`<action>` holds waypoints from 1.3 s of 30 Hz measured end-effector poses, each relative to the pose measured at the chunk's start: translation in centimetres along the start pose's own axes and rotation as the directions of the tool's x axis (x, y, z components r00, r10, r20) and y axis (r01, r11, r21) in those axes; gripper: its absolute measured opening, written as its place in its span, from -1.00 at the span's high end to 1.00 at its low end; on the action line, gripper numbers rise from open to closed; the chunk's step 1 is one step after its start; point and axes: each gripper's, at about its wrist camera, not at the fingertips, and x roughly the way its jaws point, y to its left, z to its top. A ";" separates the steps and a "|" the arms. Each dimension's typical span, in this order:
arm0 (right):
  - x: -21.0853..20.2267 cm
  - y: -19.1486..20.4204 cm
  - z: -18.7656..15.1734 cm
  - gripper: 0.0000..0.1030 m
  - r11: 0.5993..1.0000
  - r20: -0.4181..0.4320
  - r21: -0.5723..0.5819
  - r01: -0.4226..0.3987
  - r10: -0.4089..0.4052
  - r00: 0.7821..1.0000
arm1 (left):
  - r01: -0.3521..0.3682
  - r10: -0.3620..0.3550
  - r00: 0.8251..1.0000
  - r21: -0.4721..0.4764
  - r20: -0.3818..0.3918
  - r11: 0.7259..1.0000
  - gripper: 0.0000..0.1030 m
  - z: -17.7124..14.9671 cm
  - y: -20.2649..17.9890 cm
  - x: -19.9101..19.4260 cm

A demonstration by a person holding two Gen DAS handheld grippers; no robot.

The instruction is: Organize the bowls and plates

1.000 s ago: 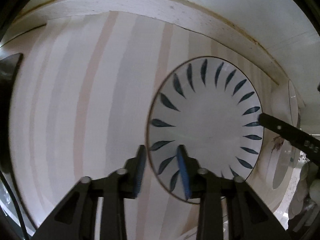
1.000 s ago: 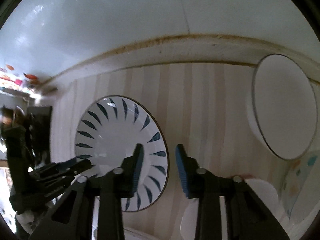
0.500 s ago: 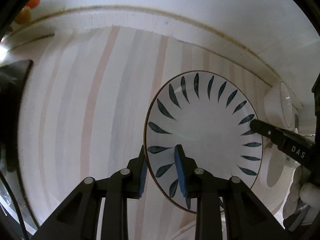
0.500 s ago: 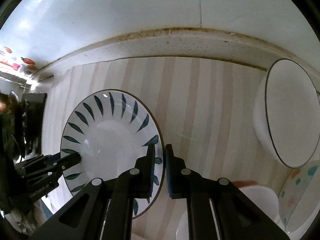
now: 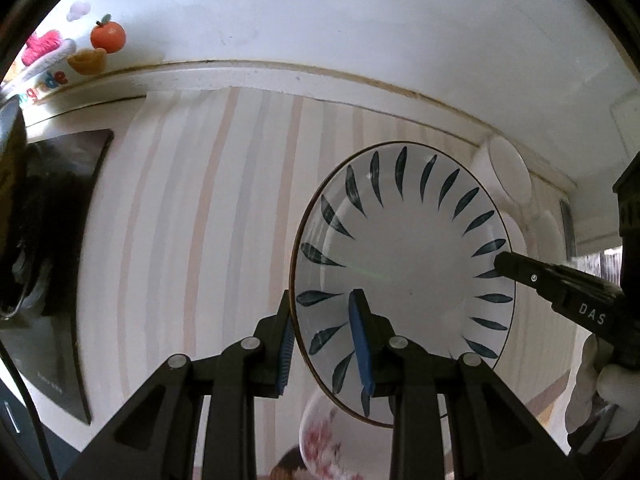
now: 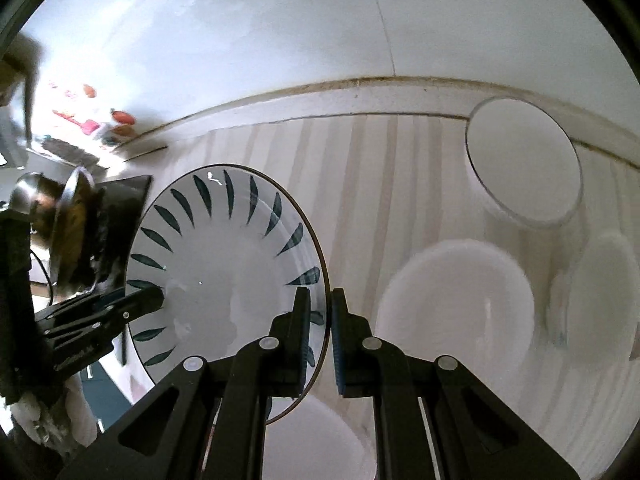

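Note:
A white plate with dark blue leaf marks (image 5: pixel 404 276) is held off the striped tablecloth by both grippers. My left gripper (image 5: pixel 322 344) is shut on its near-left rim, one finger above and one below. My right gripper (image 6: pixel 320 336) is shut on the opposite rim; it shows in the left wrist view at the right (image 5: pixel 560 284). The plate also fills the left of the right wrist view (image 6: pixel 224 264). A floral bowl (image 5: pixel 320 436) sits under the plate.
A white bowl with a dark rim (image 6: pixel 524 168) stands at the back right by the wall. A plain white plate (image 6: pixel 456 308) and another white dish (image 6: pixel 600 308) lie right of the plate. A black pad (image 5: pixel 52 240) lies at the left.
Both grippers have closed on the plate's rim and lifted it off the cloth; more of the wall and the dishes below come into view.

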 end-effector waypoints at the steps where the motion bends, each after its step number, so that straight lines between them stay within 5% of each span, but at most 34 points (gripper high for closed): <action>1: -0.5 0.1 -0.9 0.78 1.000 0.003 -0.001 -0.004 0.004 1.000 | -0.003 0.003 1.000 0.004 0.004 1.000 0.54 -0.8 -0.2 -0.4; 19: -1.6 -1.3 -14.3 0.78 0.996 -0.034 0.044 -0.076 0.078 0.996 | -0.011 0.012 0.994 0.011 -0.106 1.000 0.54 -9.7 -1.8 2.9; 39: 3.2 -4.1 -18.2 0.78 0.993 -0.121 0.081 -0.085 0.095 0.988 | -0.090 0.087 0.987 -0.012 -0.132 0.996 0.53 -11.0 -4.4 6.5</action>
